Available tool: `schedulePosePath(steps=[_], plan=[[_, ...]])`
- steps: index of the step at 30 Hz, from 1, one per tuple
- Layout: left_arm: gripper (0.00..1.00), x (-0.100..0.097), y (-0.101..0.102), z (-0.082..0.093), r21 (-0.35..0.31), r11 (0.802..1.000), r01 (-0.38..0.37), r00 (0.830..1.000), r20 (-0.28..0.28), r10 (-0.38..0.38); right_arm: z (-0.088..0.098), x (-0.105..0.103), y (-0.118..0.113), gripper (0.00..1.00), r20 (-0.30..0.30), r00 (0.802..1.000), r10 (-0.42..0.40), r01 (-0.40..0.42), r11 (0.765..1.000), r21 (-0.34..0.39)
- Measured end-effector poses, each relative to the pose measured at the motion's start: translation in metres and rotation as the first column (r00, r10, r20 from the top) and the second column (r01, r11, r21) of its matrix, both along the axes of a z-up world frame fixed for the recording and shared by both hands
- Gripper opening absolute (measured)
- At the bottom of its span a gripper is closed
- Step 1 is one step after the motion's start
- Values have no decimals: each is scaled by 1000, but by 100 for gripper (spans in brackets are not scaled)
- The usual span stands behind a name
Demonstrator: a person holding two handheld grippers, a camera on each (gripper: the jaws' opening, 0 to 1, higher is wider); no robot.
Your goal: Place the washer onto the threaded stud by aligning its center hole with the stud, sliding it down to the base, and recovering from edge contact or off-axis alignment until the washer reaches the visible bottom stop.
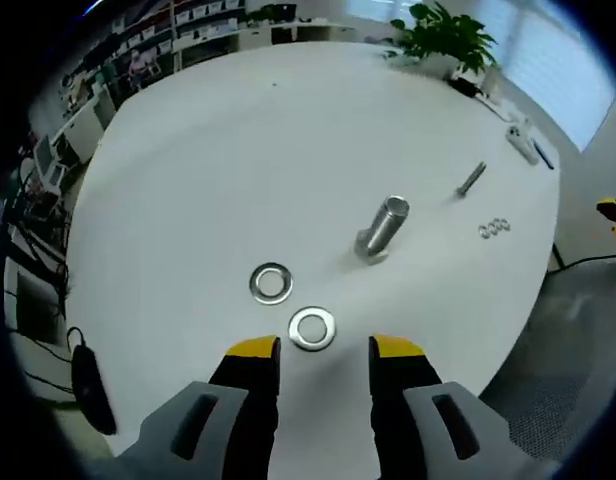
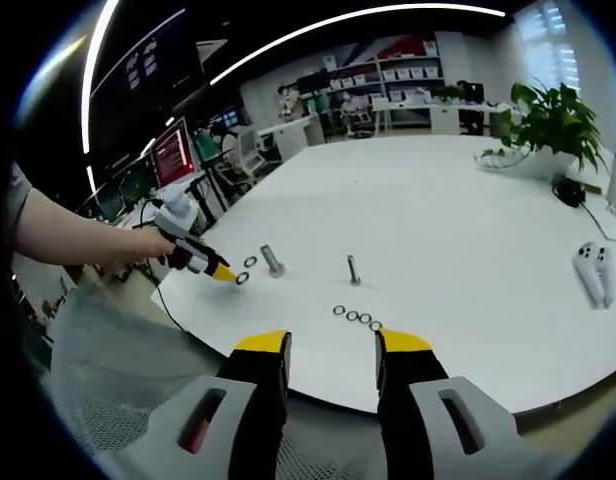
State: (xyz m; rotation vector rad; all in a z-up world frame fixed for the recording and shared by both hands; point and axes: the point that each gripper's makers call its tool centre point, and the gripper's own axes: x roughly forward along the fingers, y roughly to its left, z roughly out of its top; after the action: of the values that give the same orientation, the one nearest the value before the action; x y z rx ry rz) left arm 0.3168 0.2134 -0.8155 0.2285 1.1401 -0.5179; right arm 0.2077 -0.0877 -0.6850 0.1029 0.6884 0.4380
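Note:
On the white table (image 1: 238,150) a large steel stud (image 1: 383,228) stands on its head. Two big washers lie before it: one (image 1: 271,283) to the left and one (image 1: 313,328) just beyond my left gripper (image 1: 325,348), whose yellow-tipped jaws stand open with nothing between them. In the right gripper view my right gripper (image 2: 331,343) is open and empty at the table's near edge. There the left gripper (image 2: 202,260), held by a person's hand, hovers at the two washers (image 2: 245,270) beside the large stud (image 2: 273,261).
A thinner bolt (image 1: 470,179) and a row of small washers (image 1: 494,228) lie further right on the table, the same small bolt (image 2: 354,270) and small washers (image 2: 356,317) showing before my right gripper. A potted plant (image 1: 443,38), a white controller (image 2: 592,268) and cables sit at the table's far side.

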Motion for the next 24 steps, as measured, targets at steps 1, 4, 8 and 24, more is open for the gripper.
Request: schedulePosePath(steps=[1,4,8,24], plan=[[33,2,0,-2,8,1000,9,1000,2,-9,0,0,0,36,0,1000,-1,1,1000,1],[31,5,-1,-7,24,999,26,1000,-10,-26,0,0,-1,36,1,1000,-4,4,1000,1],[29,6,-1,-12,39,999,31,999,-31,-30,0,0,-2,36,0,1000,-6,6,1000,0],[25,-2,-6,-15,159,967,201,978,-84,-189,0,0,-3,35,-1,1000,-12,12,1000,7]])
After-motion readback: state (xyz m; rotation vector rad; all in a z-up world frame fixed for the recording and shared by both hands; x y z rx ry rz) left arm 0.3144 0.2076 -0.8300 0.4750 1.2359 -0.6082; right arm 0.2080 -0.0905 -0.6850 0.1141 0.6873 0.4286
